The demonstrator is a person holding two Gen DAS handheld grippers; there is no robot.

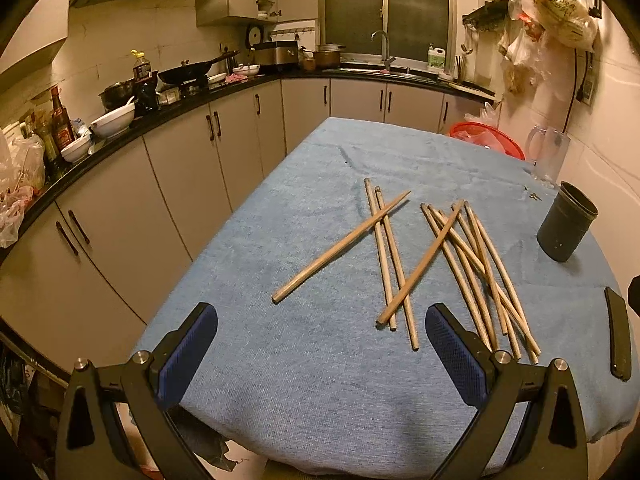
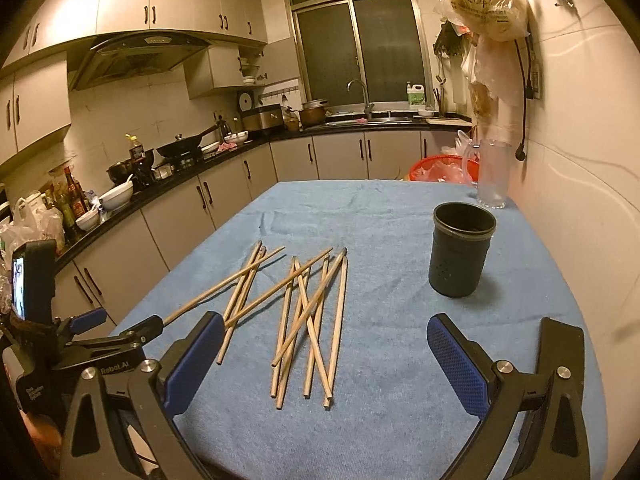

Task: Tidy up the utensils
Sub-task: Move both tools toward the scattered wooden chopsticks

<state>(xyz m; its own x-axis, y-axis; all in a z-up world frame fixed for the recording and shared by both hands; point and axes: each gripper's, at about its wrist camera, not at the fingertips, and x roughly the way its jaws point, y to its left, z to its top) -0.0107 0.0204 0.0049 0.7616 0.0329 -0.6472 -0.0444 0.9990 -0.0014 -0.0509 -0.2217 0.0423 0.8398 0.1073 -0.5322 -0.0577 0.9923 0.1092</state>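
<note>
Left tongs: spread wide, nothing between the blue pads, tipped down toward the blue cloth at the near edge of the table.
Right tongs: spread just as wide, pinching nothing, tipped down at the same cloth.
Chopsticks: loose on the cloth, crossed over one another in two rough heaps; ahead of the left tongs and mostly off to their right, ahead of the right tongs and mostly off to their left. Near ends of a few just beside the right finger of the left tongs, and one heap's ends just past the left finger of the right tongs. Contact not clear in either view.
Dark cup: upright and open-mouthed, ahead and right of the right tongs, well apart from the heaps. Nothing visible inside, though the bottom hidden in shadow.
Step in hand: likely the very start, approach before a first pick, no chopstick yet lifted.
Next move: probably lowering one pair of tongs over a single top-lying stick, closing across its shaft, then carrying it upright to the cup. Sticks thin and overlapping, so likely to roll or drag neighbours.
</note>
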